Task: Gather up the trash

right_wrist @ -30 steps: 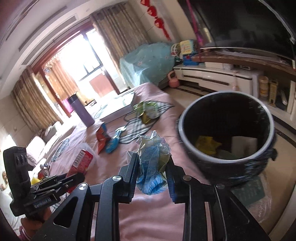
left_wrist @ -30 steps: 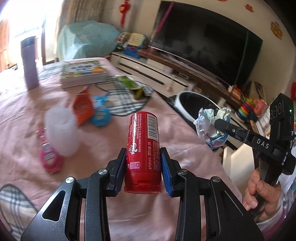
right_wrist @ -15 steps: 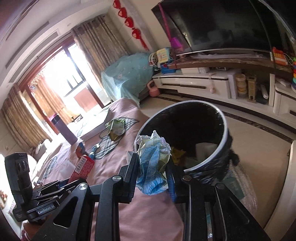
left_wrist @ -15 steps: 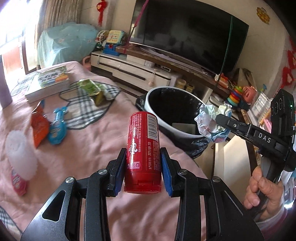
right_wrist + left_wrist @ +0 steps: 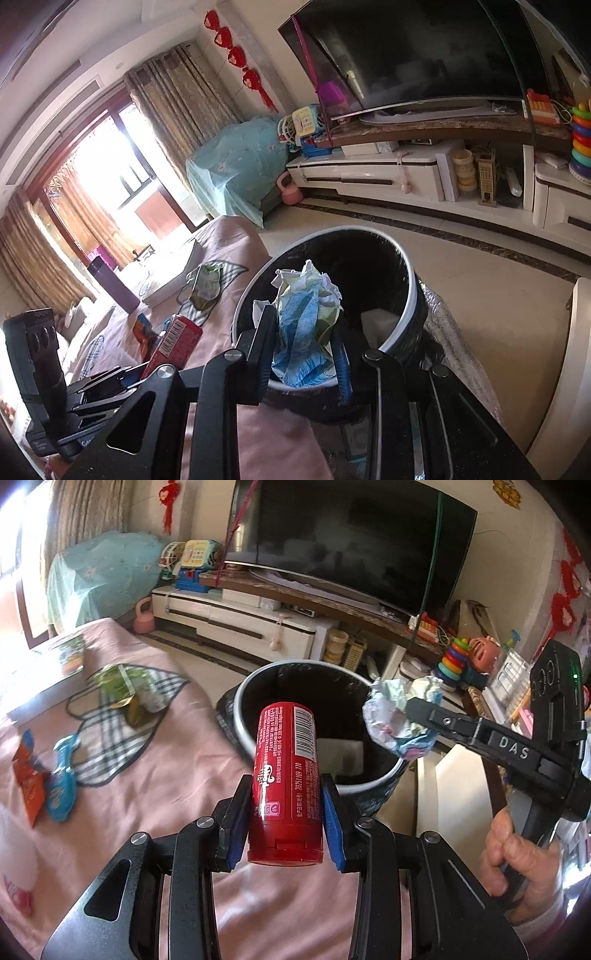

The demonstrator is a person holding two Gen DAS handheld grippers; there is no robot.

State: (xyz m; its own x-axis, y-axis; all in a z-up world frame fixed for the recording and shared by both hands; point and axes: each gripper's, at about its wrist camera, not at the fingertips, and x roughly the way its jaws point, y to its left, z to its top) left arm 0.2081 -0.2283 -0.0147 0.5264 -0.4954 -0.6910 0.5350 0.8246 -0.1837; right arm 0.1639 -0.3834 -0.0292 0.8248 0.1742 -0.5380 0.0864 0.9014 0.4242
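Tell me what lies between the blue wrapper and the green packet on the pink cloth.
Left wrist view: only pink cloth with its plaid patch between blue wrapper and green packet.

Glossy red tube (image 5: 286, 775), crumpled paper wad (image 5: 304, 321), pink cloth (image 5: 166, 775).

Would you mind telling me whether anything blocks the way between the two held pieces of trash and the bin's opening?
Nothing visible does. The bin stands uncovered beside the bed, the red can in the left gripper and the crumpled wrapper in the right gripper near its rim.
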